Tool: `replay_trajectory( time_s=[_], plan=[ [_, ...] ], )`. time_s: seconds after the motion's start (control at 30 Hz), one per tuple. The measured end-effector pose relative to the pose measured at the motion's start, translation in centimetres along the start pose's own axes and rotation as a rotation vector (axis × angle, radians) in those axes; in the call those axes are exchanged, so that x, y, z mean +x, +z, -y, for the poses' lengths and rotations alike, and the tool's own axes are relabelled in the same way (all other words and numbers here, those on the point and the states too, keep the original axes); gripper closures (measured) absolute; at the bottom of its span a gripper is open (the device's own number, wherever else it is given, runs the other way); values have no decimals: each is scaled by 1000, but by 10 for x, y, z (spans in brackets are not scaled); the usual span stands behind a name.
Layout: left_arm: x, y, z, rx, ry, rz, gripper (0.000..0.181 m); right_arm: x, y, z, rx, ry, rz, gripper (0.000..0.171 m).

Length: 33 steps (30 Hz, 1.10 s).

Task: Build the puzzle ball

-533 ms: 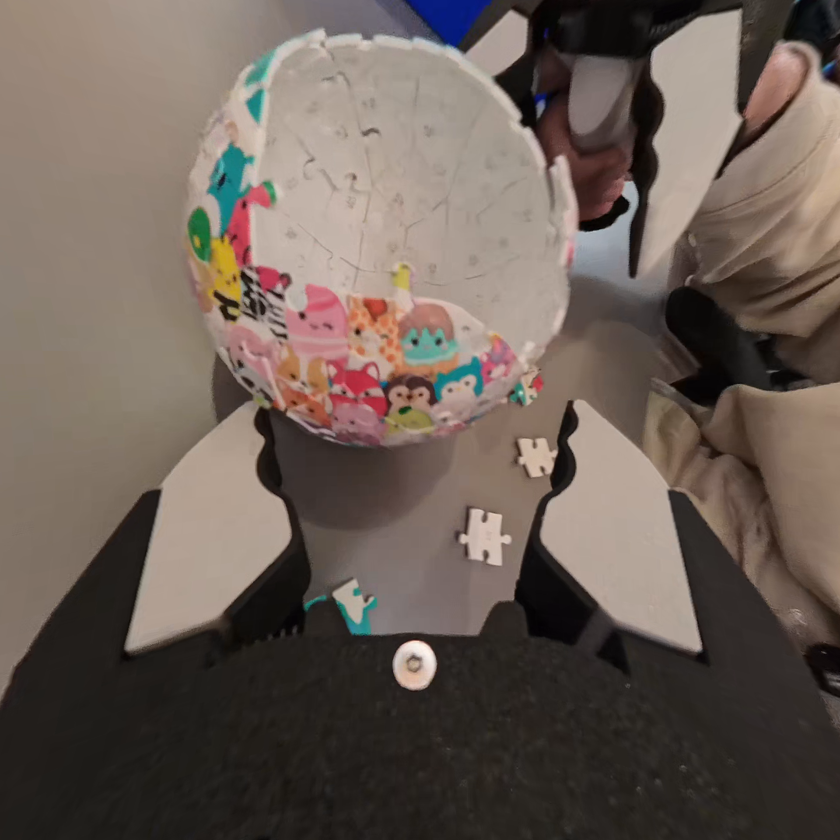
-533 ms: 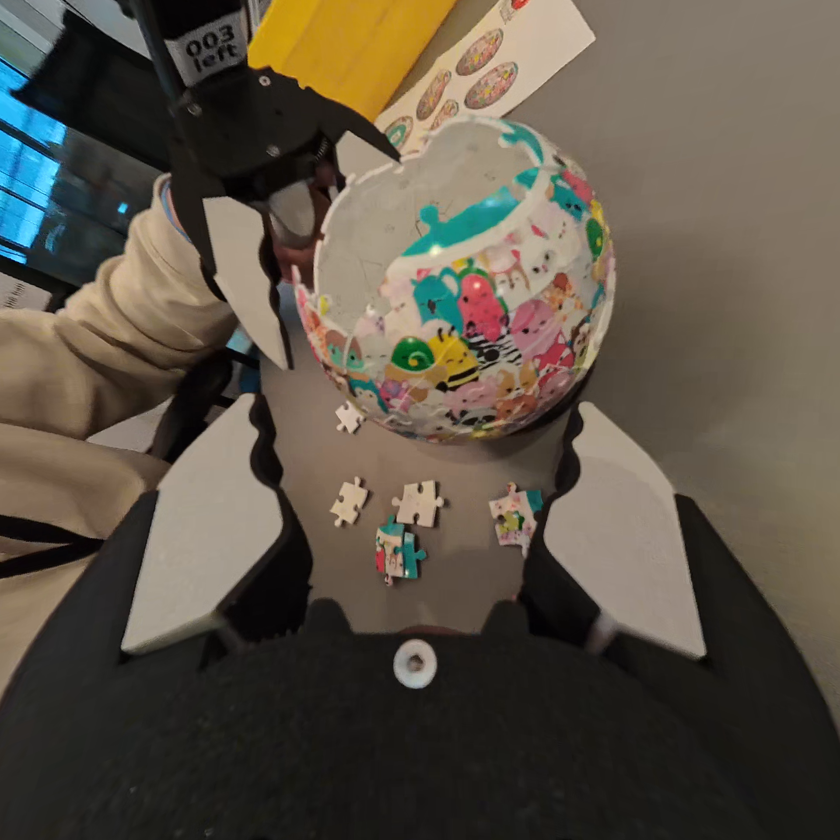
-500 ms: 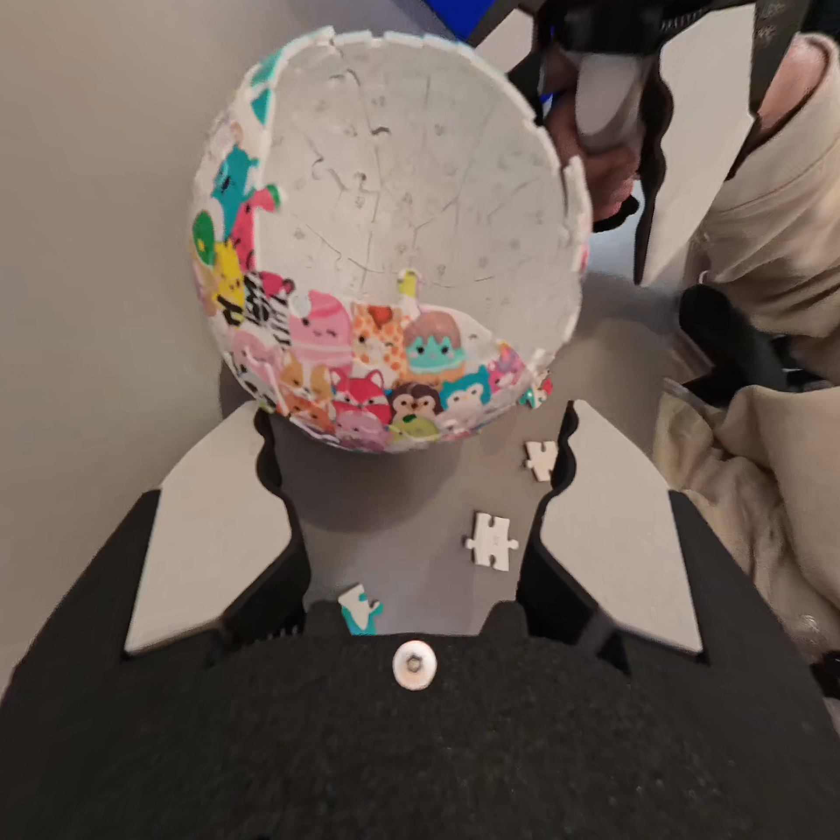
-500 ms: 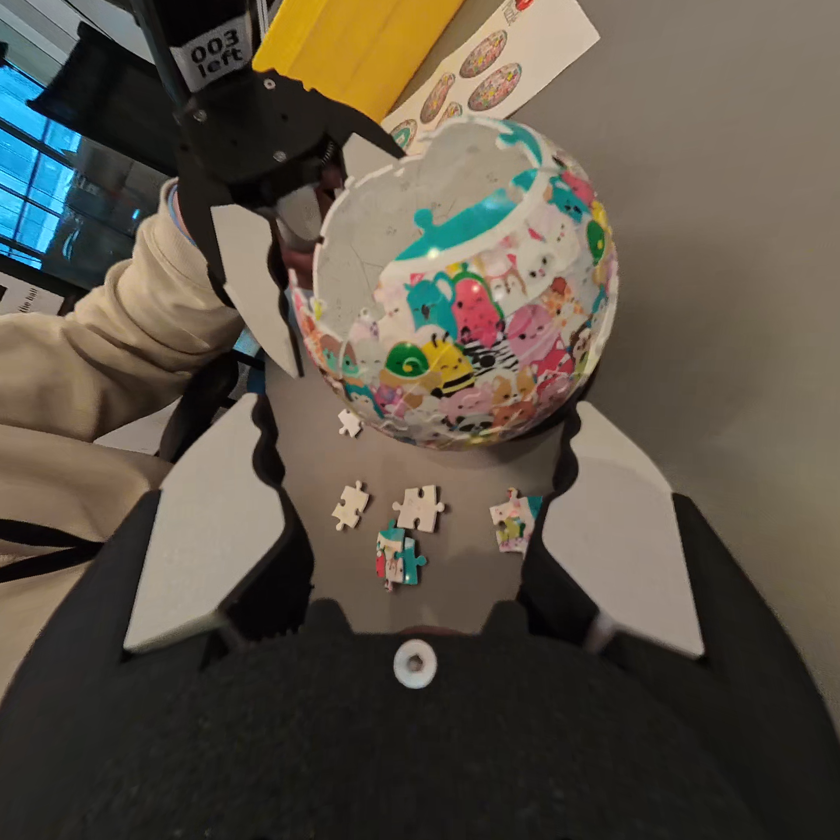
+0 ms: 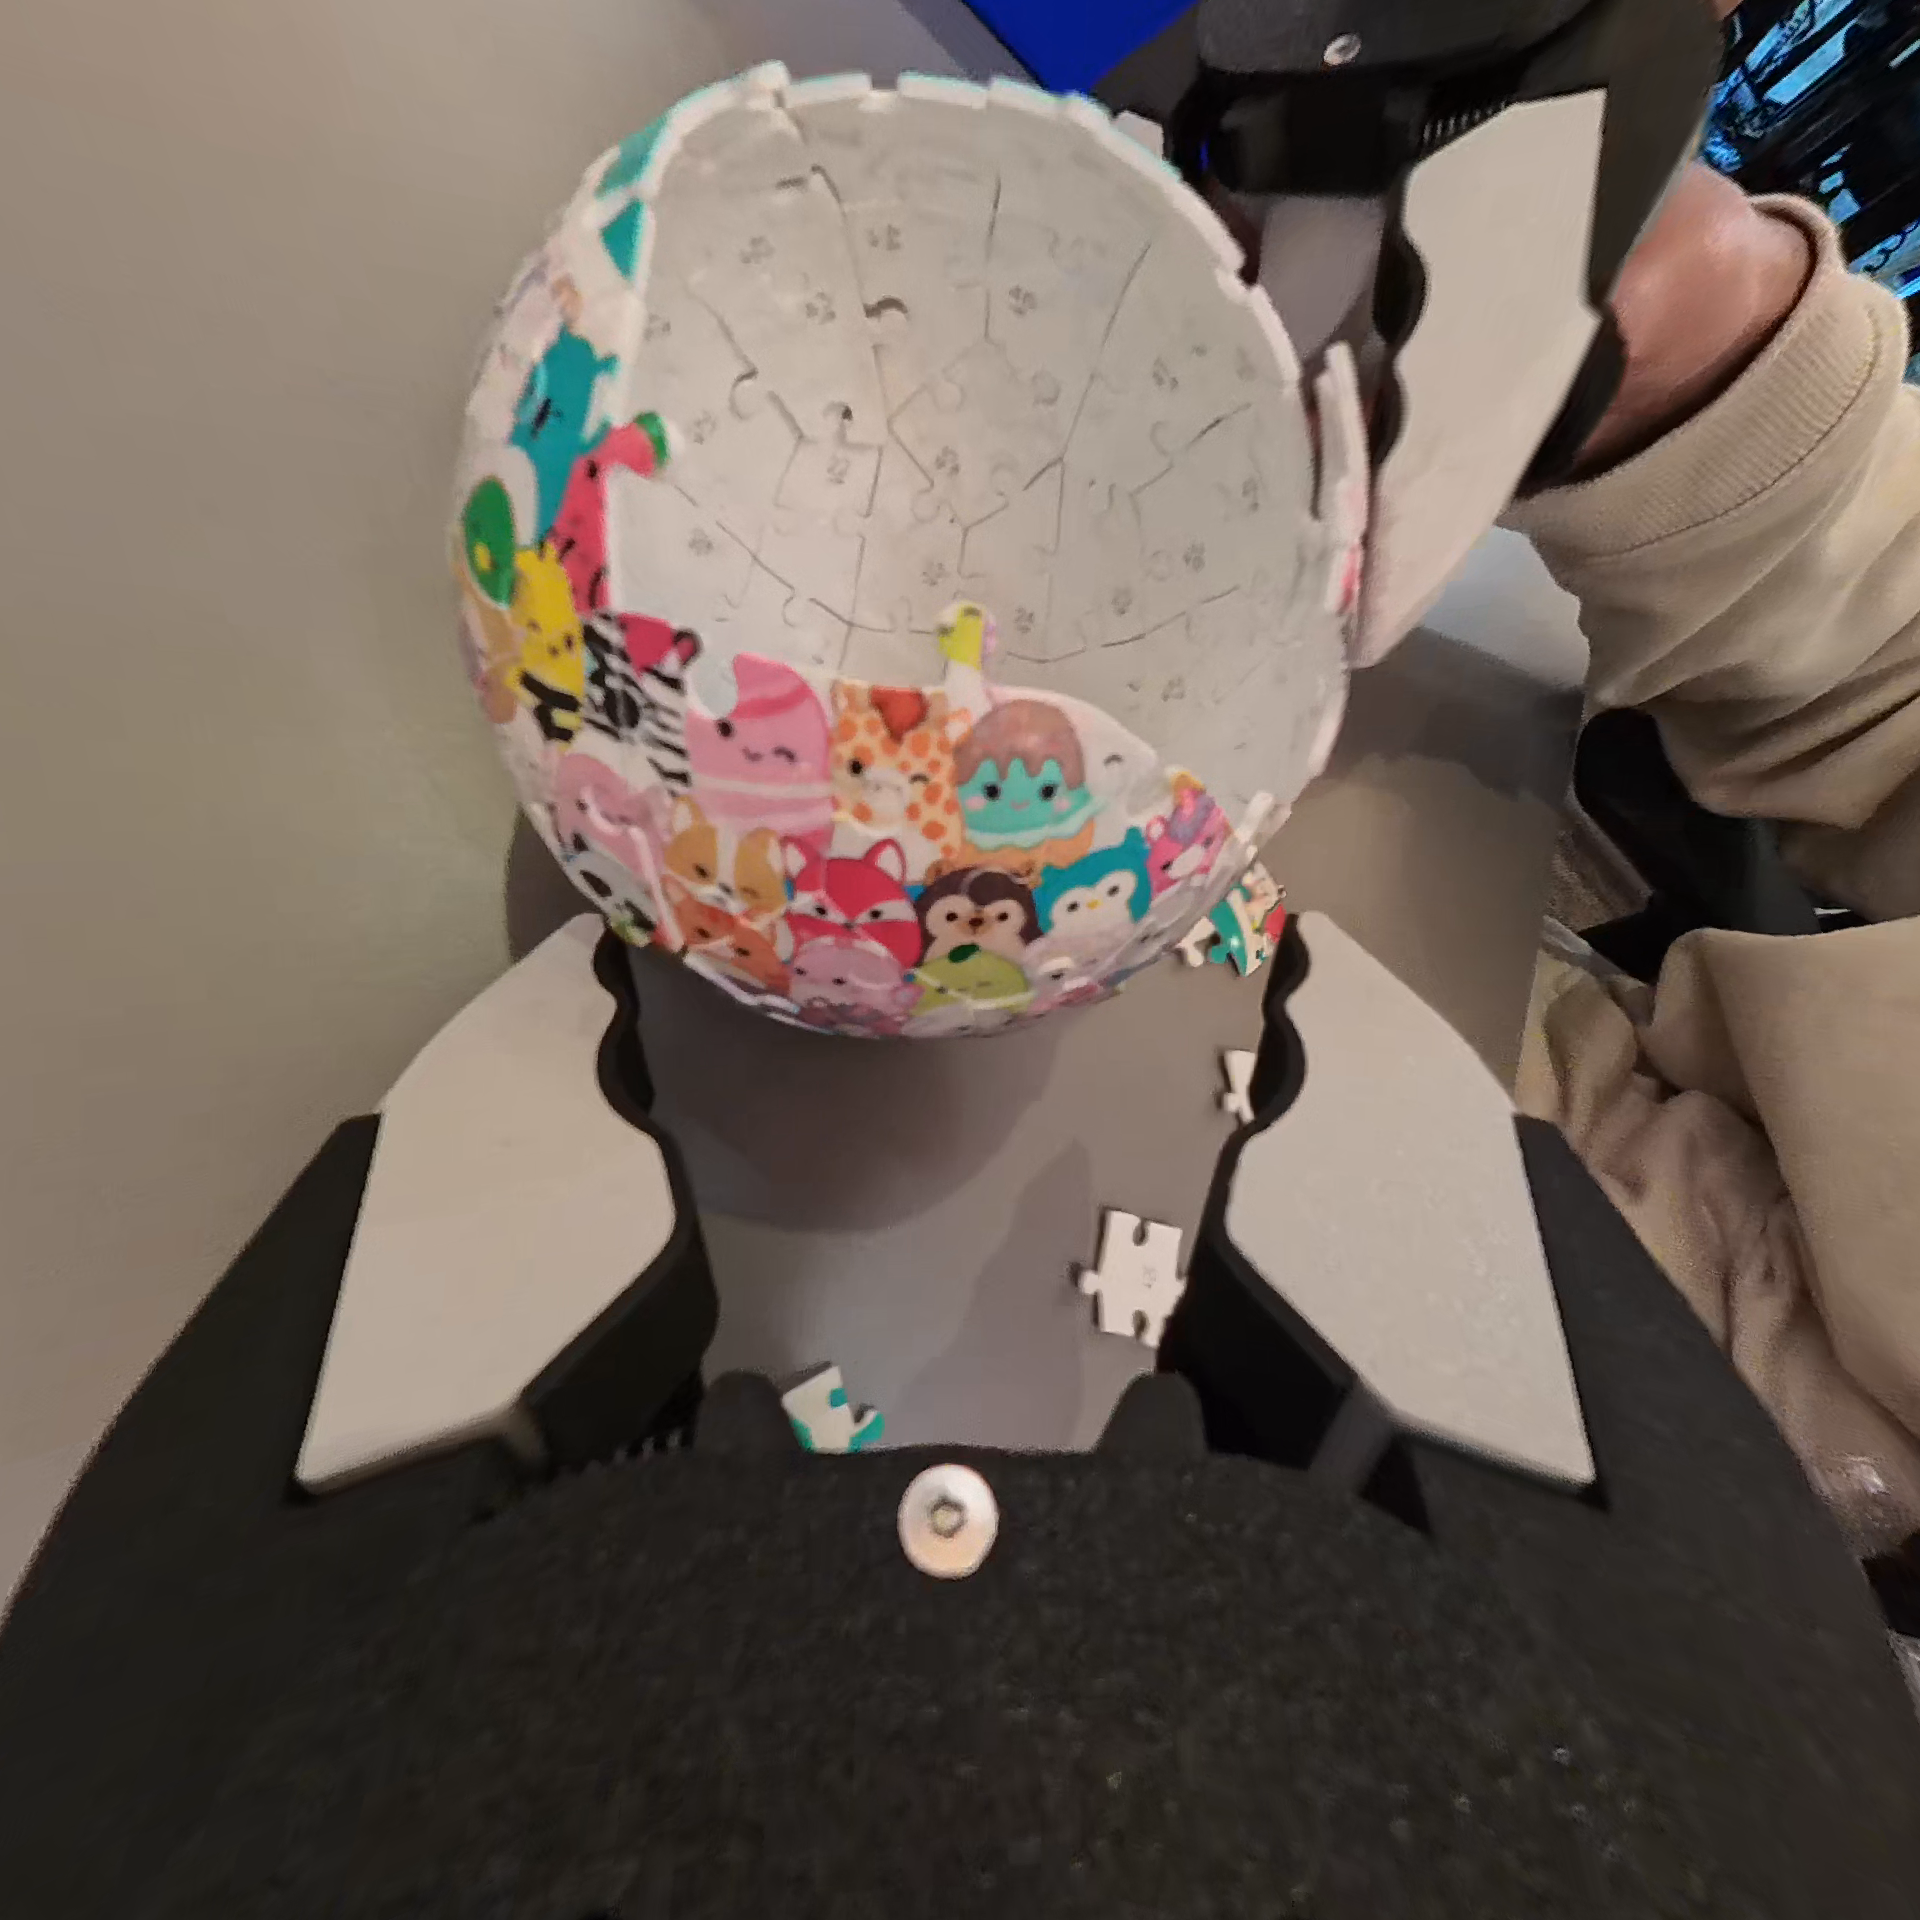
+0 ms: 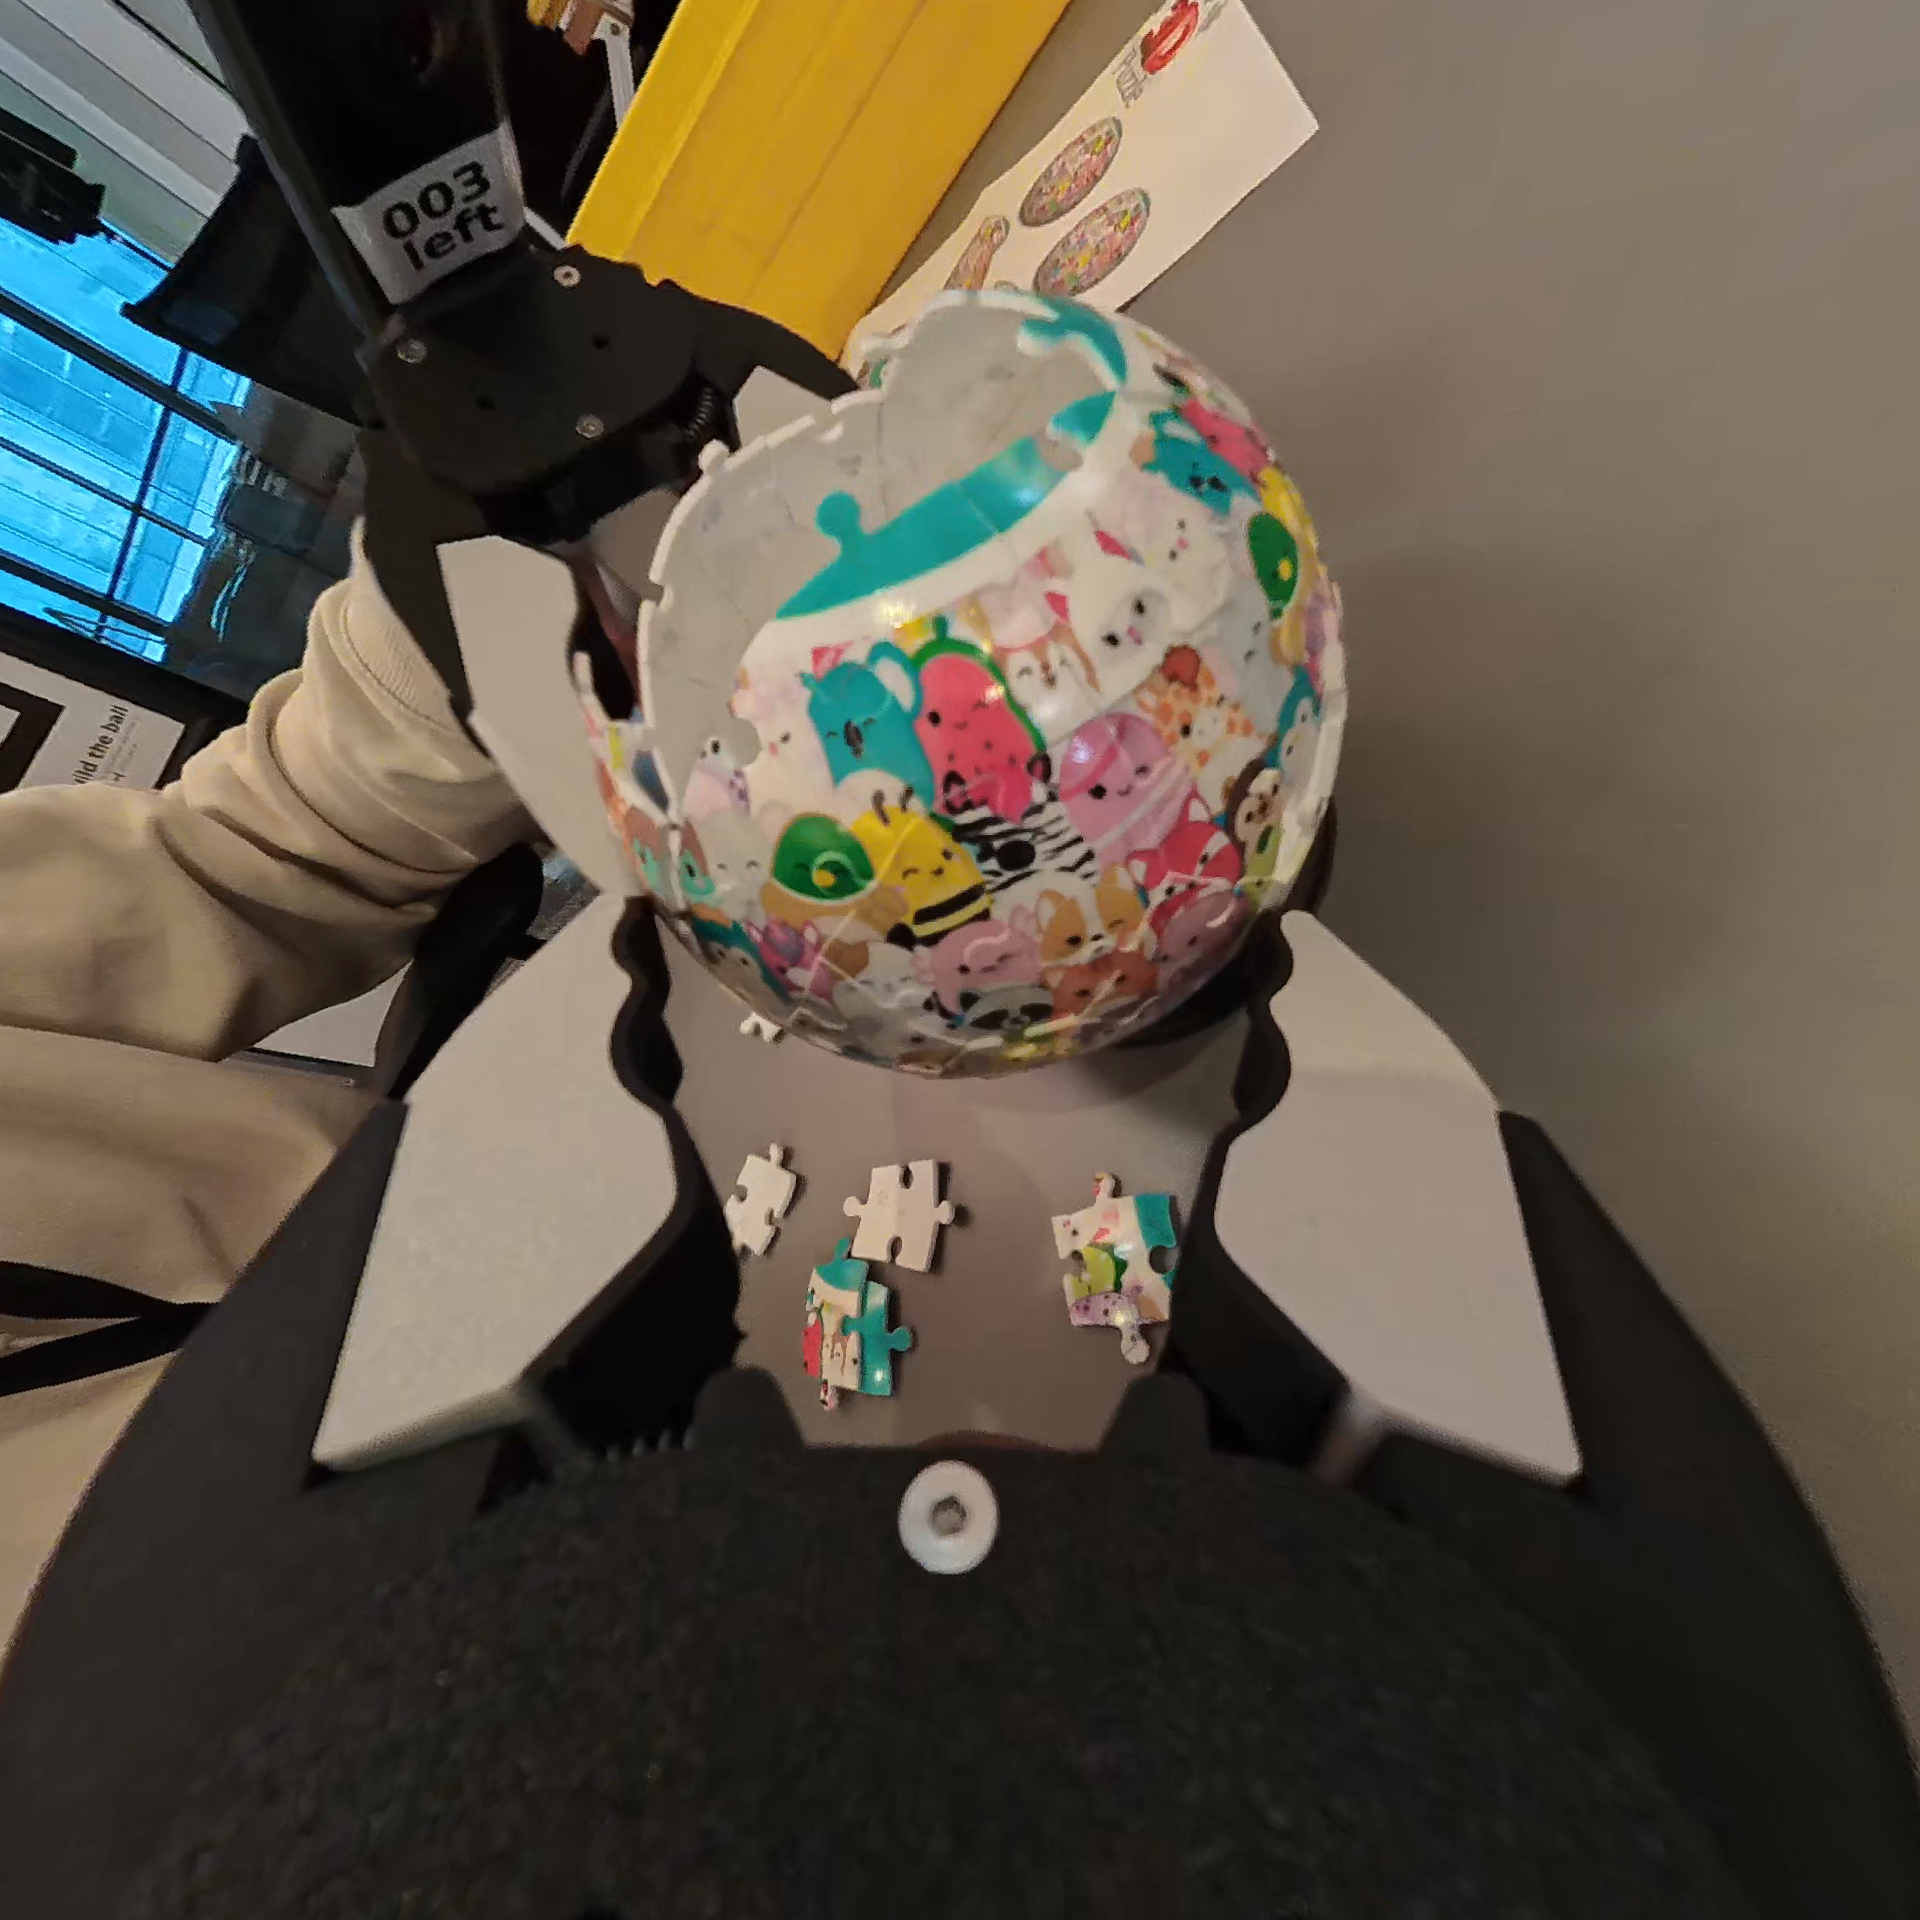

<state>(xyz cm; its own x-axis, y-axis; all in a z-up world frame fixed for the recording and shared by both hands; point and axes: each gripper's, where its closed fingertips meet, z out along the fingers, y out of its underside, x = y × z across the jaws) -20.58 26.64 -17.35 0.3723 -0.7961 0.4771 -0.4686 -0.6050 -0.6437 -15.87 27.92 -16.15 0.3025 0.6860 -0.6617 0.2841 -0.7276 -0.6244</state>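
Nearest the right gripper [image 6: 951, 977], between its spread and empty fingers, loose puzzle pieces lie flat on the grey table [image 6: 1558, 520]: a printed teal piece [image 6: 857, 1325] closest in, a white face-down piece [image 6: 902, 1214] just beyond it, a smaller face-down piece [image 6: 764, 1195] toward the left finger, and a colourful joined pair [image 6: 1120, 1262] by the right finger. Just past the fingertips sits the puzzle ball [image 6: 987, 707], a half-finished shell printed with cartoon animals, tilted so its open side faces up and to the left. It seems to rest on a dark ring stand, mostly hidden beneath it.

The left gripper [image 5: 951, 977] is likewise wide open and holds nothing. A face-down piece [image 5: 1132, 1278] lies against its right finger, a teal-edged piece [image 5: 831, 1408] close to its base, and the ball's pale inside fills the space ahead of its tips. Beyond the ball each view shows the other gripper at the far rim; contact there cannot be told.

The step in hand looks like steadying the shell before fetching a piece. Closing gently on the printed lower wall, not the jagged open rim, should keep the joints from popping. A piece is best pinched by its edge and pressed in along the curve while the other gripper braces behind.
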Motion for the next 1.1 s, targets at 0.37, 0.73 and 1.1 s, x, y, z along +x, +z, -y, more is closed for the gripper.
replay_trajectory(
  time_s=[0.37,0.73,1.1],
  plan=[
    [27,-56,34,111,161,25,143,3,-17,7,107,-24,-25,63],
    [53,-31,52,9,187,-70,181,4,-13,17,163,-6,-8,69],
    [55,-17,51,-32,208,-67,181,4,-12,20,160,-30,-23,70]
  ],
)
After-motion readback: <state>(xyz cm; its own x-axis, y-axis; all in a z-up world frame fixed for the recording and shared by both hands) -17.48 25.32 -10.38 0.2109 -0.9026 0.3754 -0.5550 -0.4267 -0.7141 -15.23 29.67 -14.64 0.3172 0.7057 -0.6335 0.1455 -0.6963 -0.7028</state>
